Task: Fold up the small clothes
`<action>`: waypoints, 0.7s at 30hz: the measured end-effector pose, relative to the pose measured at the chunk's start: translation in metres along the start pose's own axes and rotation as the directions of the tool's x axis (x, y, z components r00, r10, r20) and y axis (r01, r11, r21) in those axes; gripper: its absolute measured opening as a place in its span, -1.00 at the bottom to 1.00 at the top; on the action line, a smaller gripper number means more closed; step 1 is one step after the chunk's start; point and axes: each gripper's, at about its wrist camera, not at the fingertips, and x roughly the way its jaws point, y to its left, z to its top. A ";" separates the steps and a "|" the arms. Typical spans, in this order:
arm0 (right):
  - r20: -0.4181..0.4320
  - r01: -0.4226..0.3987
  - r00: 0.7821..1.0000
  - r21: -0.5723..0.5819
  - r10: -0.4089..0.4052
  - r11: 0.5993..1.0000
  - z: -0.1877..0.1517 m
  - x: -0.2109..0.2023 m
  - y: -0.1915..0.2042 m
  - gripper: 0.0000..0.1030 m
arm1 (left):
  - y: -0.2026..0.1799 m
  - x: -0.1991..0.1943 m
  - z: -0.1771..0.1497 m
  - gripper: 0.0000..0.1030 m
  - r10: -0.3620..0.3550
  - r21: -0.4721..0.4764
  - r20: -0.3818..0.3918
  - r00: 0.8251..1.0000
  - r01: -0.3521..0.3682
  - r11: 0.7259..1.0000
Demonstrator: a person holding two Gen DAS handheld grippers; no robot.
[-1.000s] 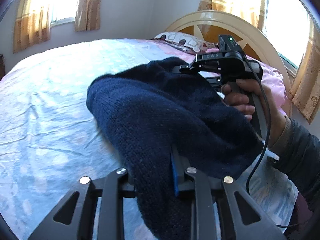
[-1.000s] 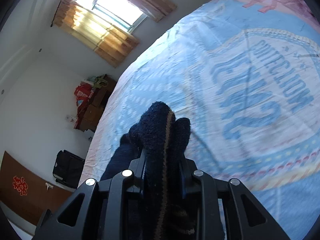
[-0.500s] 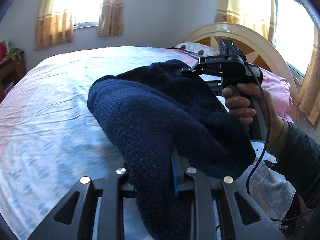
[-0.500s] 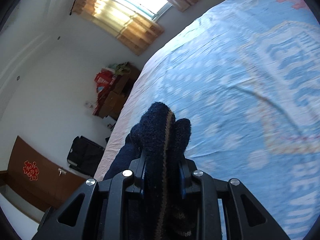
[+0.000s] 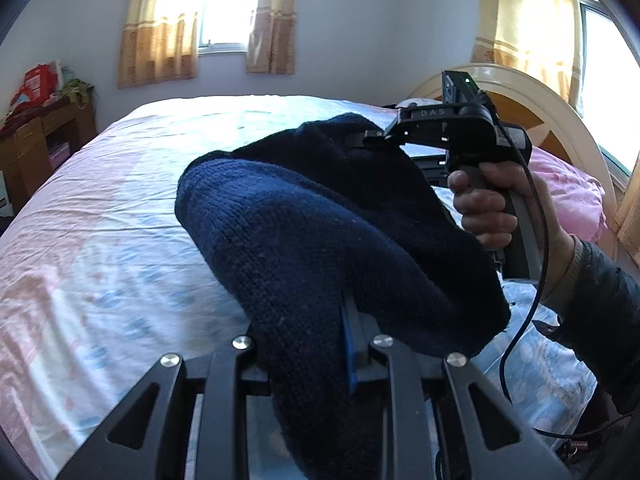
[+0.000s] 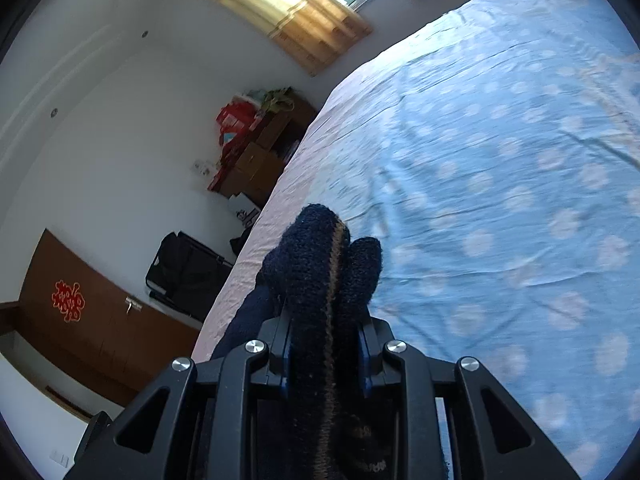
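- The left gripper [image 5: 308, 344] is clamped on a fold of the dark blue knitted sweater [image 5: 320, 232], just as it was a second ago; the wool bulges up between and over its fingers [image 5: 354, 344].
- The right gripper [image 6: 322, 344] pinches another thick bunch of the same sweater, where a brown stripe [image 6: 336, 280] runs along the knit; that grip looks unchanged too.
- The sweater hangs in the air between the two grippers, above the bed [image 5: 120, 216], sagging in a rounded hump.
- In the left view, the right hand [image 5: 492, 208] grips the handle of its gripper at much the same spot in the picture as before.
- What has changed is the background: both views have swung round. In the left view the window with yellow curtains [image 5: 216, 16] now sits near the top centre, and a wooden desk [image 5: 44, 136] with red things on it has come in at the left edge.
- In the right view the large printed lettering on the bedspread has slid out of sight; only pale dots on blue [image 6: 500, 184] remain, and the brown door [image 6: 92, 320] and black bag [image 6: 184, 272] take up more of the picture.
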 end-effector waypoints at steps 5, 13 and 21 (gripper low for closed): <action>-0.034 -0.018 0.999 -0.026 0.017 0.999 -0.005 0.024 0.021 -0.52 | 0.010 -0.013 -0.004 -0.52 0.035 -0.008 0.009 0.999 -0.035 0.999; -0.079 -0.046 0.996 -0.062 0.041 0.997 -0.014 0.058 0.056 -0.52 | 0.028 -0.025 -0.016 -0.52 0.076 -0.054 0.024 0.997 -0.075 0.996; -0.118 -0.052 0.992 -0.075 0.043 0.996 -0.023 0.084 0.072 -0.52 | 0.042 -0.034 -0.028 -0.52 0.089 -0.097 0.030 0.996 -0.086 0.992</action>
